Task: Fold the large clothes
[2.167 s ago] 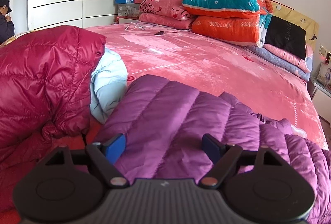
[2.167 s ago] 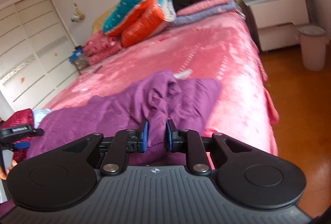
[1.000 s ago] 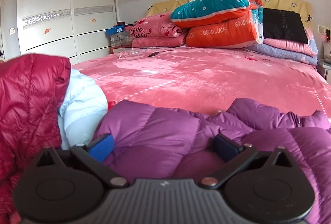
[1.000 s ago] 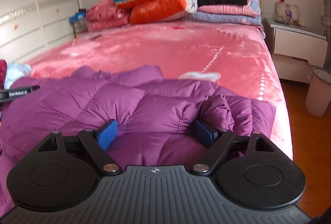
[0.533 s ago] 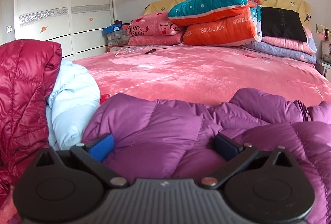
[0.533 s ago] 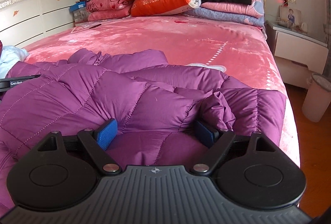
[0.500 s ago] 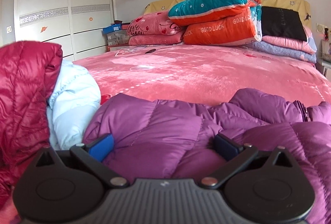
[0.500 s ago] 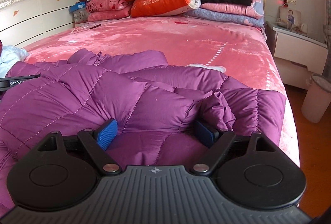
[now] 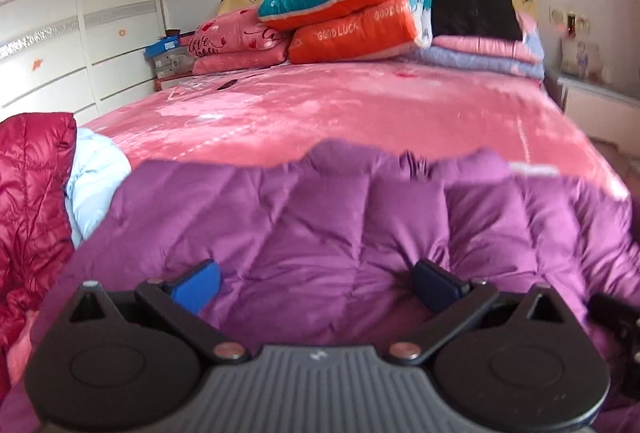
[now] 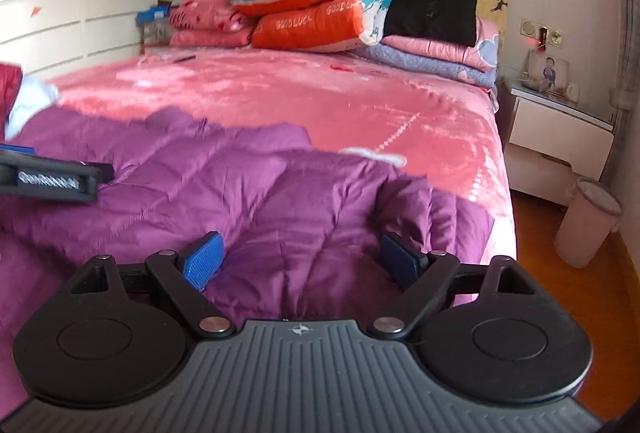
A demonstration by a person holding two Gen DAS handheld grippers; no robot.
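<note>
A purple quilted down jacket (image 9: 320,217) (image 10: 224,185) lies spread across the near end of the pink bed (image 9: 340,113) (image 10: 304,93). My left gripper (image 9: 316,283) hovers just over the jacket's near edge, open, with nothing between its blue pads. In the right wrist view my right gripper (image 10: 302,259) is also open over the jacket's right part, where a fold bunches beside the right pad. The left gripper (image 10: 52,175) shows at the left edge of the right wrist view, above the jacket.
A dark red down jacket (image 9: 32,201) and a pale blue garment (image 9: 96,177) lie piled at the left. Folded quilts and pillows (image 9: 352,13) (image 10: 320,5) are stacked at the headboard. A nightstand (image 10: 560,137) and a bin (image 10: 588,221) stand to the bed's right. Wardrobe doors (image 9: 80,33) line the left wall.
The right gripper, shut on the jacket 2.2 s ago, has opened. Both grippers have risen and drawn back, and the jacket now lies flatter and wider across the bed.
</note>
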